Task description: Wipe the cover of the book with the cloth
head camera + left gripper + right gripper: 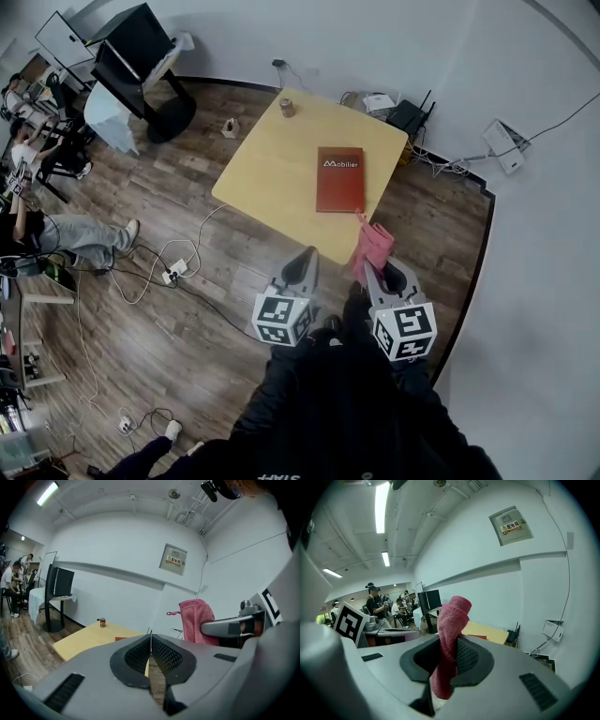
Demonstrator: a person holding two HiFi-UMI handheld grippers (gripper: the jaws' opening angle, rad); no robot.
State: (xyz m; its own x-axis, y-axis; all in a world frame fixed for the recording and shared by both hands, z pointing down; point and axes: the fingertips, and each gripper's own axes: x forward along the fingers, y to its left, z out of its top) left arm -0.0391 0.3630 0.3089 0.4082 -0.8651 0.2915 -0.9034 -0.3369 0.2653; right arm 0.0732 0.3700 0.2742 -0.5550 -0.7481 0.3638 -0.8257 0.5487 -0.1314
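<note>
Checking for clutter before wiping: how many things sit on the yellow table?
2. The red book lies toward the table's right side; a small can stands near its far edge. The pink cloth is clamped in the right tongs.
</note>
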